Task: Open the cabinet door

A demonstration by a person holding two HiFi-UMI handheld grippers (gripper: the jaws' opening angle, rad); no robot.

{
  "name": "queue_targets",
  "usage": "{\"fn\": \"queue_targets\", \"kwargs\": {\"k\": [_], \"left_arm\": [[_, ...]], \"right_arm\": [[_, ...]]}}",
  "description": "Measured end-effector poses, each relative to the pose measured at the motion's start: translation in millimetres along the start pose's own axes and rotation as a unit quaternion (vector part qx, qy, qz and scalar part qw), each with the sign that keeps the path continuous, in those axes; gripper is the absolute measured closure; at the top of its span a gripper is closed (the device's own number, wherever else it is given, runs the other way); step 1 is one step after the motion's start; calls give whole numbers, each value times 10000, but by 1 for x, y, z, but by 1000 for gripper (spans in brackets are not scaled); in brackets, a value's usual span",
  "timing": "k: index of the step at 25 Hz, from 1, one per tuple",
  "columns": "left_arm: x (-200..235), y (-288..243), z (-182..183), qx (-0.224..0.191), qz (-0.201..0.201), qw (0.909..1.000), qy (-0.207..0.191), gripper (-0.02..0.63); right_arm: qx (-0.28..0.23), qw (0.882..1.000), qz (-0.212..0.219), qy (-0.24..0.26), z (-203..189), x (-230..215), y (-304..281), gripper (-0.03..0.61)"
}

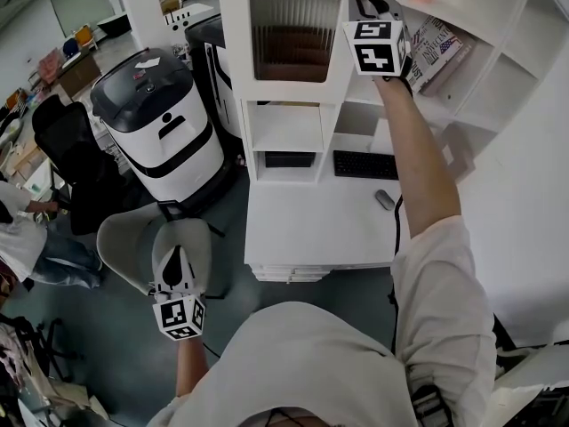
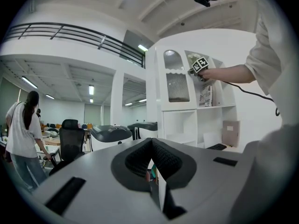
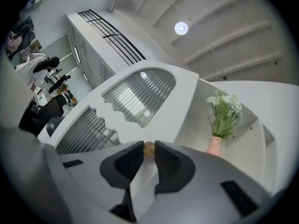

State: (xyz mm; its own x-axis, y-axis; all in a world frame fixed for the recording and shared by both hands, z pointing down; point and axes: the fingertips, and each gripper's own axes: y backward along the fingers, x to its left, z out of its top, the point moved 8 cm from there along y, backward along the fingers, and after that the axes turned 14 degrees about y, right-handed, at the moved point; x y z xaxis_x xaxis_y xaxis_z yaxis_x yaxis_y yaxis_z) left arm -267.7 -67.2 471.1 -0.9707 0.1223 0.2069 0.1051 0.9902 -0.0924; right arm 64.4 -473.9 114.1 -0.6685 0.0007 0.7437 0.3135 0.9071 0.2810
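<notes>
Left gripper (image 2: 152, 143): hangs low at your side, well away from the counter (image 1: 302, 229). Its jaws are together with nothing between them. Leave it there.
Right gripper (image 1: 363, 3): raised to the door's right edge, jaws closed on the small round knob (image 3: 149, 147), with a jaw tip pressing each side of it.
Cabinet door (image 1: 295, 38): white frame with ribbed glass, high in the shelf tower that stands at the counter's far left corner. It looks fully shut.
Step in hand: securing the knob, so the pull has not yet started.
Grip advice: only the jaw tips catch the knob. Make sure they sit behind its widest part, or it may slip out on the first tug.
Pull advice: no hinges show. With the knob on the right edge, they are probably on the left. Draw toward yourself in an arc that swings left, letting your wrist turn with the door, not straight back.
Watch for: the vase of flowers (image 3: 224, 118) on the shelf just right of the knob. Keep your forearm off it.
</notes>
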Motion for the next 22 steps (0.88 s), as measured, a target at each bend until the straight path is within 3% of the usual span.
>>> {"fn": "queue_targets", "kwargs": {"k": [22], "left_arm": [[-3,-4,-1,30,-168,9999,-18,615]], "right_arm": [[-667,9964,-100,516,5,3,27,503]]}}
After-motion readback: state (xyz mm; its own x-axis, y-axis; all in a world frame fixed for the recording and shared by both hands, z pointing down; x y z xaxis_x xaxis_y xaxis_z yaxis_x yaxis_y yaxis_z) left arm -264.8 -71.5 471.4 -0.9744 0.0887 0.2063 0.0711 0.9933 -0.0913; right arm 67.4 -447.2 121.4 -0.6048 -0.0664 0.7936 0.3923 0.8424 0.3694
